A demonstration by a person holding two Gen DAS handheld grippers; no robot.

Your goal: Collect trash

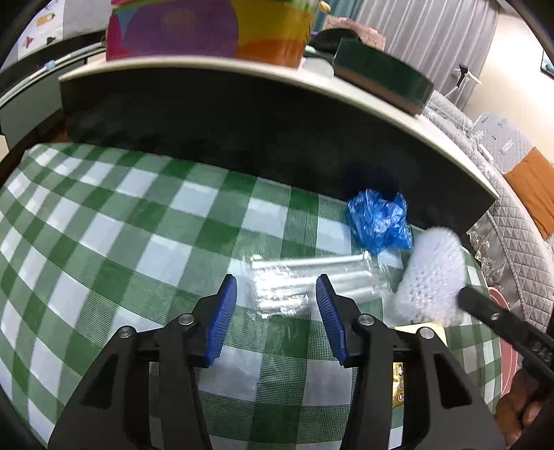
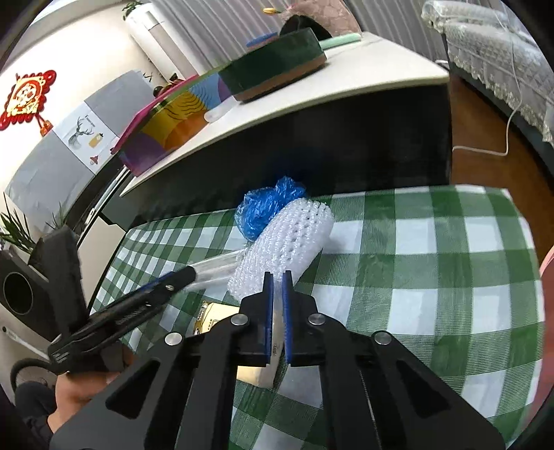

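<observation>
My left gripper is open, its blue pads on either side of a clear plastic wrapper that lies on the green checked tablecloth. A crumpled blue plastic bag lies beyond the wrapper near the black wall. My right gripper is shut on a white foam net sleeve and holds it just above the cloth; the sleeve also shows in the left wrist view. The blue bag sits behind the sleeve. The left gripper's finger shows at the left.
A flat yellow packet lies on the cloth under my right gripper. A raised white shelf behind the cloth carries a colourful box and a dark green box. A quilted grey sofa stands to the right.
</observation>
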